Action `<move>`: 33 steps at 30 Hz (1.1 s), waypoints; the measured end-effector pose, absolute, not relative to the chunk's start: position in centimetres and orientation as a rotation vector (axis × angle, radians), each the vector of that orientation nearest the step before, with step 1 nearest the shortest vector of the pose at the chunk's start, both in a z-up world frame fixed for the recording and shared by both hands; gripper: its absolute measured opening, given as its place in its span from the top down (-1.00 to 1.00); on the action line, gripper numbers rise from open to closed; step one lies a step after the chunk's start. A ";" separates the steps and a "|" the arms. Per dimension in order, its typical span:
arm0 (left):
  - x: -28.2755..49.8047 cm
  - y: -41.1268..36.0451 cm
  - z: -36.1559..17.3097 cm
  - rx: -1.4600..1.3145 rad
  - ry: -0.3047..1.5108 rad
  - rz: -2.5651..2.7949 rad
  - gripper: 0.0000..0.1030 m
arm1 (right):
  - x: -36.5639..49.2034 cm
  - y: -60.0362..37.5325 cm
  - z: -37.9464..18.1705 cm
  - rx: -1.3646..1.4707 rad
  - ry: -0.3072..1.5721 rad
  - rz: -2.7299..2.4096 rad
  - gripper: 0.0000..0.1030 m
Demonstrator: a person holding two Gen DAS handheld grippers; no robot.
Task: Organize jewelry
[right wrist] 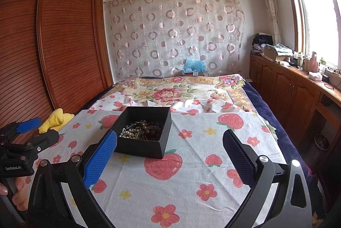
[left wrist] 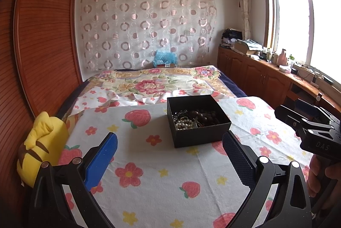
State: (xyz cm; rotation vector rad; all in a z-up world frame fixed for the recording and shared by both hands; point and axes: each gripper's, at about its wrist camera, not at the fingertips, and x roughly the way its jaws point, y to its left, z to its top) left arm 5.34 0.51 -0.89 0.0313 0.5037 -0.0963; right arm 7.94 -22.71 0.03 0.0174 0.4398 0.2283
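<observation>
At the far left stands a slatted wooden wardrobe [left wrist: 42, 36], and a yellow plush [left wrist: 40, 149] lies against it at the bed's edge. The bed [left wrist: 149, 83] carries a floral blanket and, nearer, a white cloth [left wrist: 162, 185] printed with strawberries and flowers. On that cloth sits an open black box [left wrist: 198, 120] holding the jewelry [left wrist: 191, 119]: pale pearls, dark beads and tangled chains. Nothing lies between the box and either tool. The left hand-held gripper [left wrist: 170, 157] hovers low over the cloth, fingers spread wide and empty, box just ahead. The right hand-held gripper [right wrist: 170, 155] is likewise spread and empty, its left pad near the box's front corner. Right of the bed, a cluttered wooden worktop [left wrist: 277, 70] runs under the window [left wrist: 304, 21].
</observation>
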 end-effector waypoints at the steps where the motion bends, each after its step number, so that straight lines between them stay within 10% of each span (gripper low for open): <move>1: 5.3 0.5 -0.9 0.031 0.503 -0.097 -0.85 | 7.9 -22.7 0.0 0.017 0.440 0.228 -0.95; 33: 5.3 0.6 -1.1 0.029 0.500 -0.096 -0.85 | 7.9 -22.8 0.1 0.019 0.441 0.229 -0.95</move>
